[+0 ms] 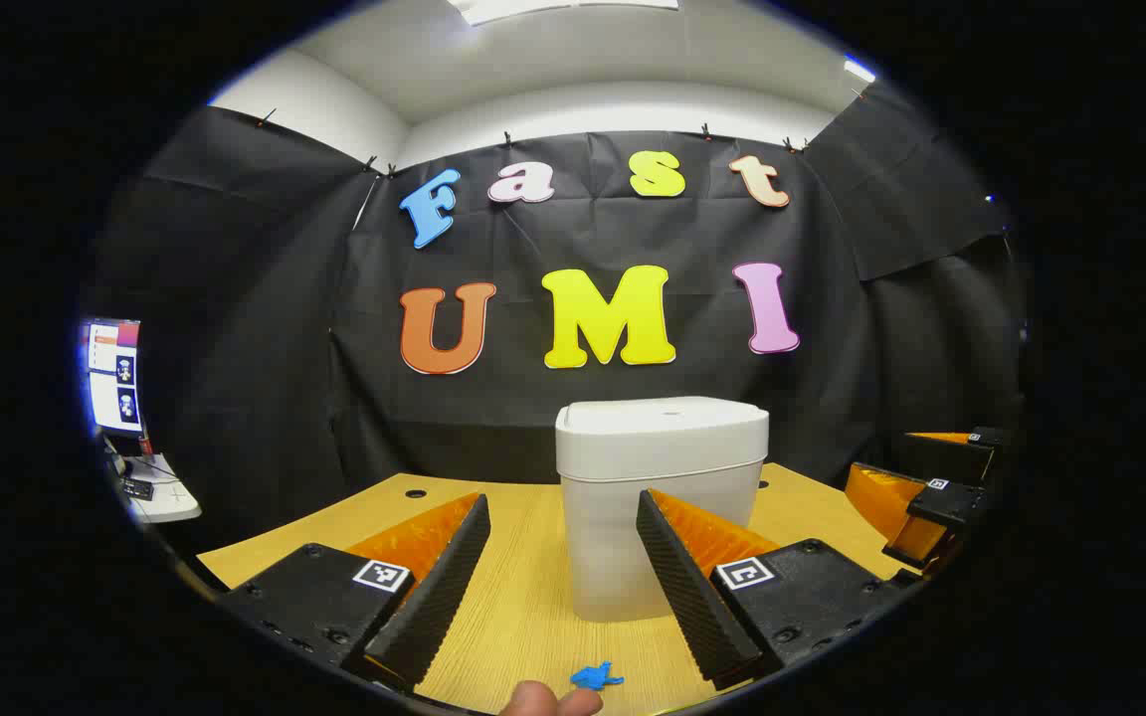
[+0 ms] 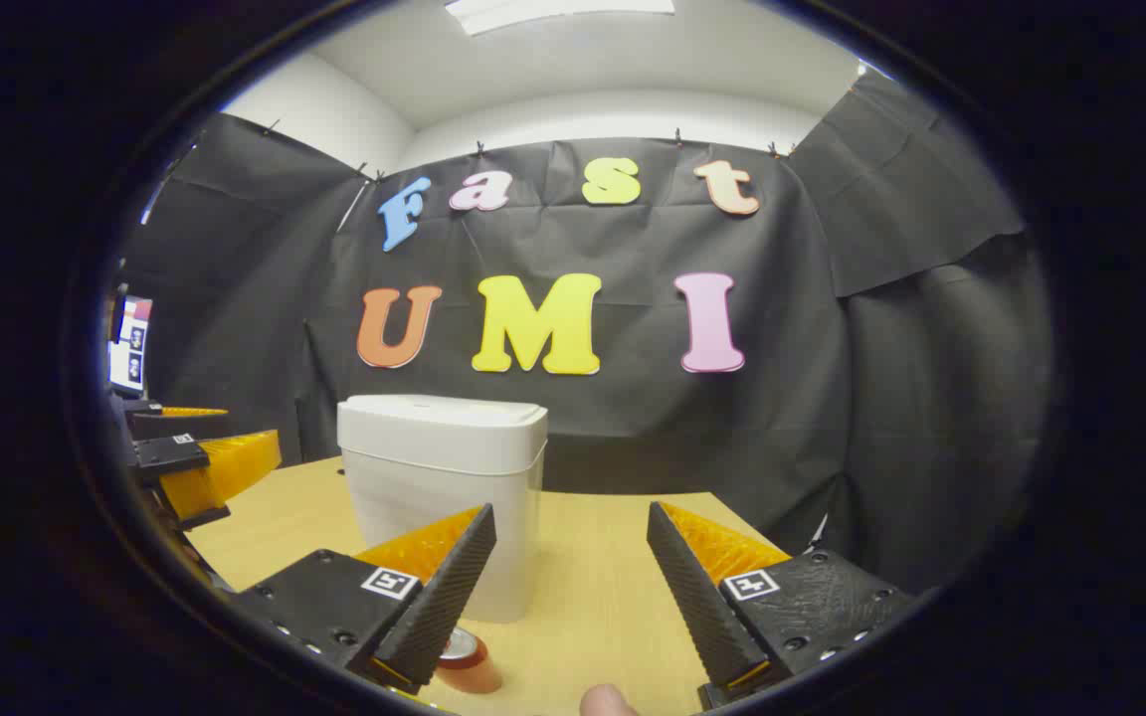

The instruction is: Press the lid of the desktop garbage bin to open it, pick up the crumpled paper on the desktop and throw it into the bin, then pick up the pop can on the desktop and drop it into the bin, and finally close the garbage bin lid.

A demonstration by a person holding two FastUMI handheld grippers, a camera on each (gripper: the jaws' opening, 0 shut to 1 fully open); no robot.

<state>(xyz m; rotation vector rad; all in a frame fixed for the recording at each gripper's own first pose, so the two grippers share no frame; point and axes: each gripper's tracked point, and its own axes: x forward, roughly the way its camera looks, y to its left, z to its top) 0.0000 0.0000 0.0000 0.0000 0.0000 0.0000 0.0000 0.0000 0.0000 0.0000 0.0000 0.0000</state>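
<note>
— Nearest the left gripper (image 1: 563, 582), what shows?
— Its fingers are spread wide and level above the counter (image 1: 523, 607), gripping nothing; a small blue scrap (image 1: 596, 678) lies just below.
— And the right gripper (image 2: 570, 587)?
— Likewise apart and empty, with the pop can (image 2: 466, 664) beside its left finger.
— Farther back?
— The bin (image 1: 661, 497) stands upright with its lid (image 1: 663, 426) closed.

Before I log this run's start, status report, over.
Both hand-held grippers open, left, right, empty. Bin lid shut, unpressed. Pop can by right gripper. Nothing blocking the lid.
</note>
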